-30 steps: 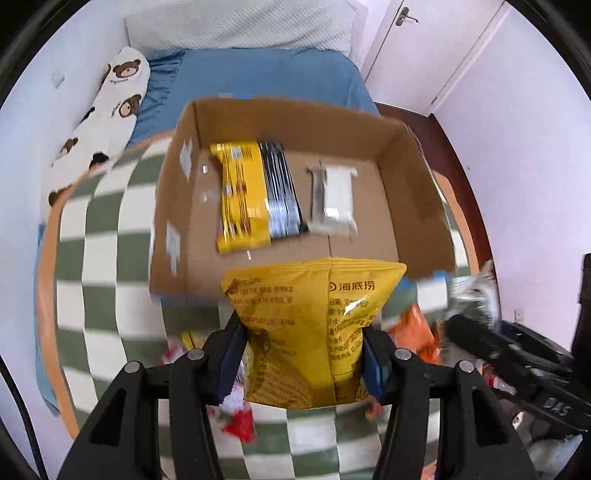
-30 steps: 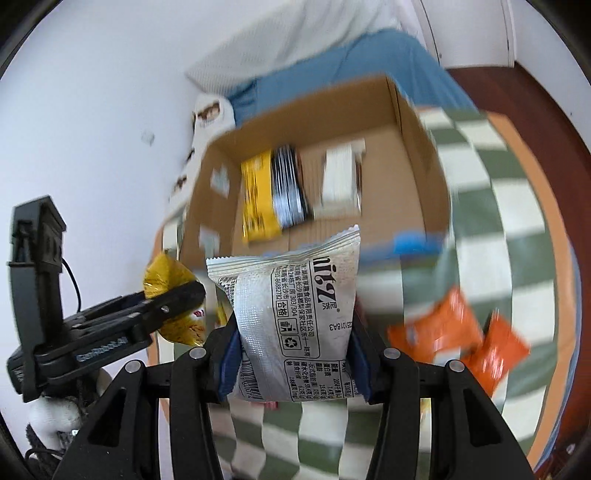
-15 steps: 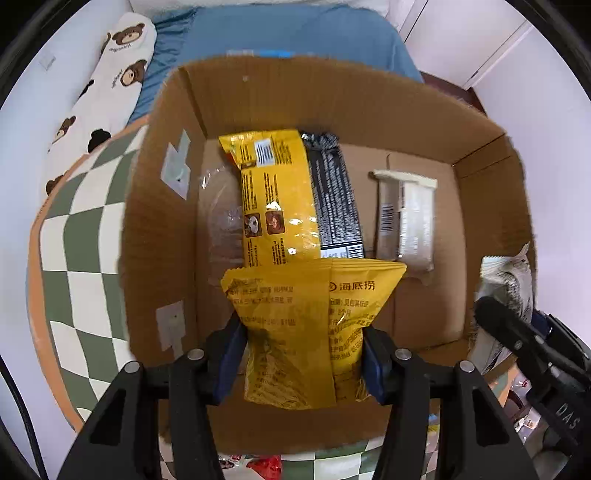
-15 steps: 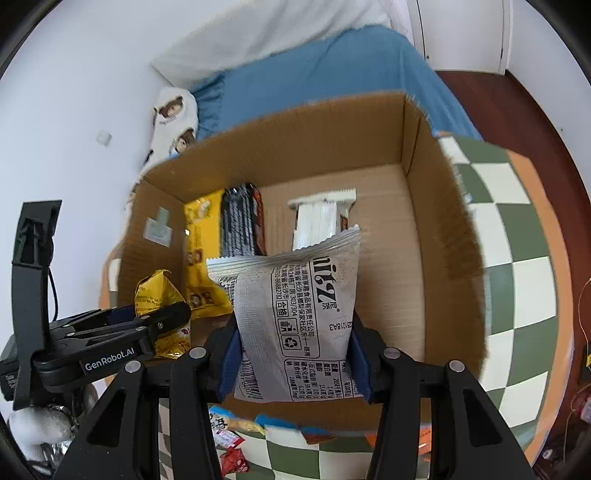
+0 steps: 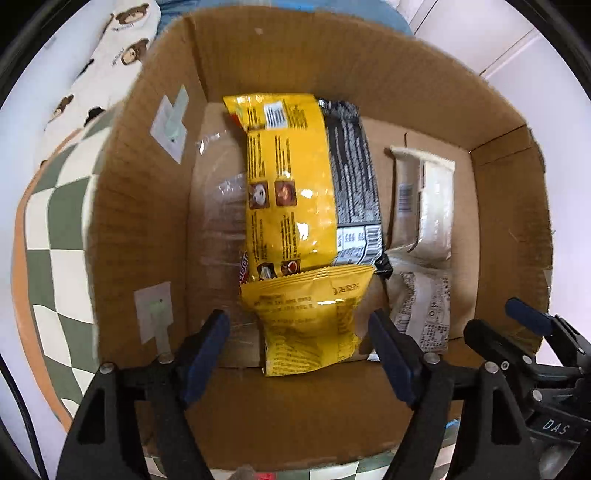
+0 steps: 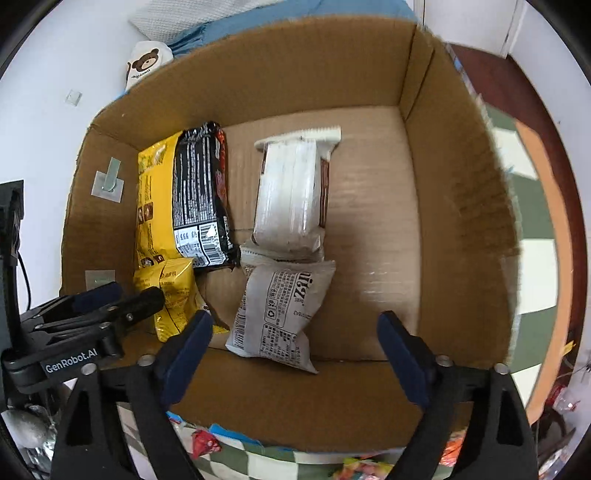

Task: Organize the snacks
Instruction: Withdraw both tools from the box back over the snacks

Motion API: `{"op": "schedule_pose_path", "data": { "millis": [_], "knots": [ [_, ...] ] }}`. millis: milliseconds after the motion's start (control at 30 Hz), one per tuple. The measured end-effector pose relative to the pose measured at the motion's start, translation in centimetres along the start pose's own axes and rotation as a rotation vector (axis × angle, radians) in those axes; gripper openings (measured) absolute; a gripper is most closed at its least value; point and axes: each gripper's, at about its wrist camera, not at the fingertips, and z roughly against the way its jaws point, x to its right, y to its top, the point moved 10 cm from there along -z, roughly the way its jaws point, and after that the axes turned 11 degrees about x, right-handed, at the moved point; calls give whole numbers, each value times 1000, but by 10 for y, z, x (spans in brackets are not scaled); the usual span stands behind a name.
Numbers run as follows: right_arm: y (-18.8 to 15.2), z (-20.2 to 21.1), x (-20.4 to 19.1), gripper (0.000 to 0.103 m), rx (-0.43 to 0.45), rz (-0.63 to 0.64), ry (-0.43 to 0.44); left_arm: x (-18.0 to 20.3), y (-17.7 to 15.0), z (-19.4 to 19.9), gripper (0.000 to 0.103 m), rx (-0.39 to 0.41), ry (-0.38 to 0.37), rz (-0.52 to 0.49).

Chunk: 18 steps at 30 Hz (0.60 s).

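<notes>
A cardboard box [image 5: 295,62] fills both views. A small yellow snack packet [image 5: 306,321] lies on its floor near the front wall. My left gripper [image 5: 297,325] hangs over it with jaws opening, and the pads stand clear of the packet between them. A grey printed packet [image 6: 280,314] lies beside it. The jaws of my right gripper [image 6: 295,321] are opening wide around it without touching. Further back in the box lie a long yellow pack [image 5: 288,184], a black pack [image 5: 354,173] and a white pack [image 5: 424,199].
The box sits on a green and white checkered cloth [image 5: 48,236]. Loose wrapped snacks [image 6: 207,443] lie on the cloth by the box's front wall. A bear-print pillow [image 5: 110,55] and a blue bed [image 6: 240,22] lie beyond the box.
Both grippers came forward and down into the box. Each was shut on its packet and has let go, and the yellow and grey packets now lie on the box floor.
</notes>
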Motion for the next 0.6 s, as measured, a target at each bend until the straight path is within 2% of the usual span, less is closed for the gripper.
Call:
{"op": "schedule_pose_path", "data": {
  "millis": [67, 200, 433, 600],
  "knots": [
    [2, 9, 1, 95, 34, 23, -26, -2, 3, 12, 82, 50, 27, -1],
    [2, 33, 2, 97, 120, 68, -63, -4, 4, 44, 82, 161, 43, -6],
    [-8, 75, 5, 97, 253, 50, -50, 2, 0, 95, 82, 321, 86, -22],
    [-18, 110, 2, 97, 342, 56, -44, 12, -10, 132, 82, 412, 85, -46]
  ]
}}
